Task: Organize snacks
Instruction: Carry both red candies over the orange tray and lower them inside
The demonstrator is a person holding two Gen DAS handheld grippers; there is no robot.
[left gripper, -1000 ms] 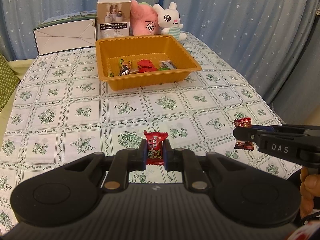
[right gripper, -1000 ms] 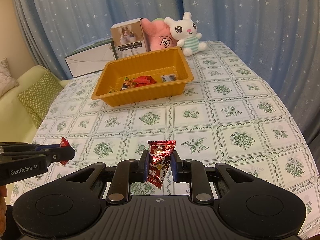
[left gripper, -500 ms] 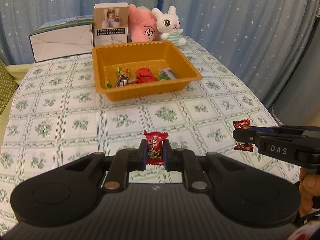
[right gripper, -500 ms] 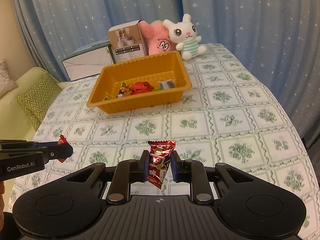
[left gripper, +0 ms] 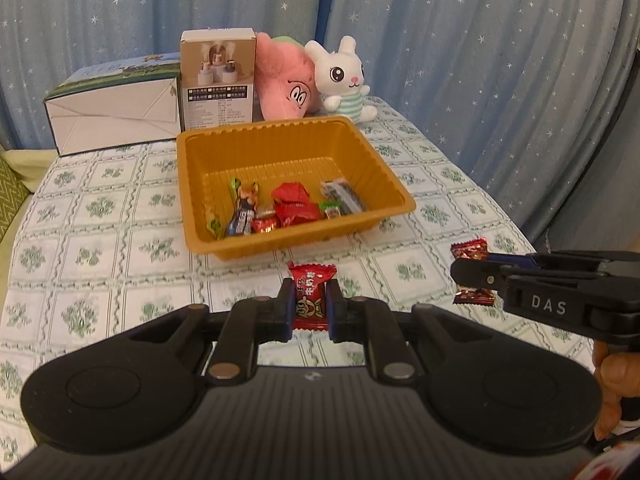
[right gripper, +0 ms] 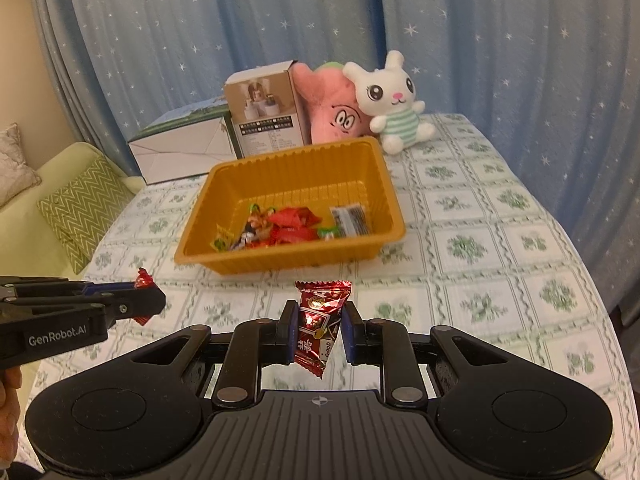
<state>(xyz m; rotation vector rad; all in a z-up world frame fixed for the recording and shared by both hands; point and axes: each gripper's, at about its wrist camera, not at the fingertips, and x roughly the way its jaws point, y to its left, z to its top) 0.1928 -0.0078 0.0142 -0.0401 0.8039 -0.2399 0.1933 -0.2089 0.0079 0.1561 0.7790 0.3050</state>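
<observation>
An orange tray (left gripper: 394, 188) (right gripper: 196, 226) stands mid-table and holds several wrapped snacks (left gripper: 294, 204) (right gripper: 294, 224). My left gripper (left gripper: 311, 300) is shut on a red candy (left gripper: 310, 294) and holds it above the cloth just short of the tray's near wall; it also shows in the right wrist view (right gripper: 148, 300). My right gripper (right gripper: 319, 326) is shut on a dark red candy packet (right gripper: 320, 320), also held above the table short of the tray; in the left wrist view it (left gripper: 472, 276) enters from the right with the packet (left gripper: 470, 251).
Behind the tray stand a white box (left gripper: 114, 114), a tall product box (left gripper: 218, 76), a pink plush (left gripper: 286, 80) and a white bunny plush (left gripper: 344, 78). A green sofa with a cushion (right gripper: 80, 208) lies left of the table. Blue curtains (right gripper: 500, 40) hang behind.
Both grippers have moved forward toward the tray with their candies still held; the tray looks nearer and larger than before.
</observation>
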